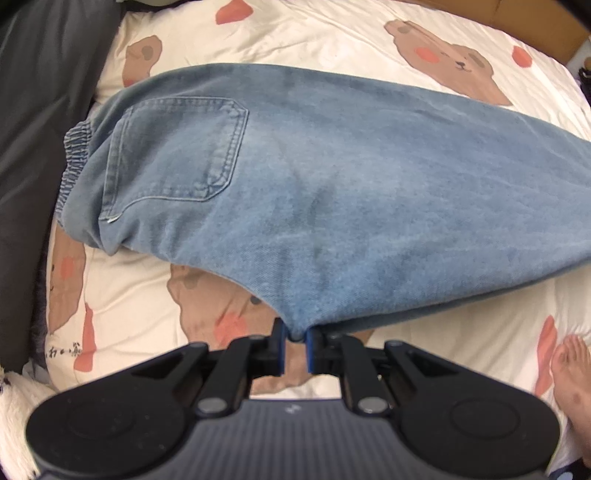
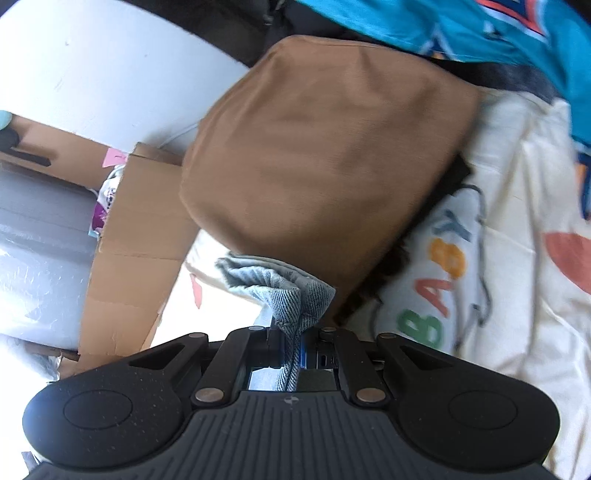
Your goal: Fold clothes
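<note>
Blue denim, a pair of jeans [image 1: 332,192], lies spread across the middle of the bed [image 1: 369,40], on a cream quilt printed with brown bears and coral spots. The elastic waistband [image 1: 72,162] sits toward the bed's left edge in your left wrist view, with a stitched back pocket [image 1: 177,147] just beside it facing up. The leg runs off toward the right edge of that view.

Your left gripper [image 1: 294,338] points steeply down and is clenched on the near edge of the denim; the blue pads [image 1: 283,347] pinch a small fold of it. Your right gripper [image 2: 291,347] is clamped on another part of the jeans, a bunched hem of denim [image 2: 288,291] that sticks up between its fingers.

Beyond the right gripper a brown folded garment [image 2: 325,147] rests on the quilt, blurred. A white cloth printed "BABY" [image 2: 439,266] lies just beside it, and a teal garment [image 2: 480,29] lies further back. A cardboard box [image 2: 136,236] stands off the bed's edge. A dark pillow [image 1: 40,110] lies along the left edge, and a bare foot [image 1: 572,373] rests at the near right corner.
</note>
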Tool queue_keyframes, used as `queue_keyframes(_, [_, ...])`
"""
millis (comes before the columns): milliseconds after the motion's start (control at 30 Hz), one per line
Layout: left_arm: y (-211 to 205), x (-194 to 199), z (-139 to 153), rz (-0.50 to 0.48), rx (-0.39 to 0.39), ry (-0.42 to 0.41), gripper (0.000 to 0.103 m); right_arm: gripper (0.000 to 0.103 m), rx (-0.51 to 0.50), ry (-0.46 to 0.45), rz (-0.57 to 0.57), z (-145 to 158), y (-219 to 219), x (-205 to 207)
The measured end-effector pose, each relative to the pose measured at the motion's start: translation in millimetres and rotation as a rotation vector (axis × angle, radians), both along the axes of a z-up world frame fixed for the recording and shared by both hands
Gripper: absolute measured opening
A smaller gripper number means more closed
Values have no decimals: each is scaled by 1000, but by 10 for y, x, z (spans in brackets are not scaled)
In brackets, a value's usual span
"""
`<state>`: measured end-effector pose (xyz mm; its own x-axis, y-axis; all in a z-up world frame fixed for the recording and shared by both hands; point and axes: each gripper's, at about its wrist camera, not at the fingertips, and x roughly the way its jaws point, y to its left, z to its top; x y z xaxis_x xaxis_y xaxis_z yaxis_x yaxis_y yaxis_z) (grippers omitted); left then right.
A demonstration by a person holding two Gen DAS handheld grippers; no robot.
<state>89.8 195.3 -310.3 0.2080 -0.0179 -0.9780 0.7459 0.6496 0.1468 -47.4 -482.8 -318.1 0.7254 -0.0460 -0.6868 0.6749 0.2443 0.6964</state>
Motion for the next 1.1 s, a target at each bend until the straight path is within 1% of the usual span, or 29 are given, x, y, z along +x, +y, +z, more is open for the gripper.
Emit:
queue_keyframes(367, [49,27,-12,-27,-14,27,10,6,-3,60,-14,-192,-15,-530])
queue_keyframes(667, [69,97,-90,-36,-16,48,10,6,2,116,-36,-368,-30,-936])
queue_keyframes(933, [69,176,-85,-29,-27,45,10,6,14,141,-57,-486,-7,-1137])
queue_keyframes(1100, [73,169,-54,-37,-30,42,10,6,22,155,-62,-508,-8,-1234])
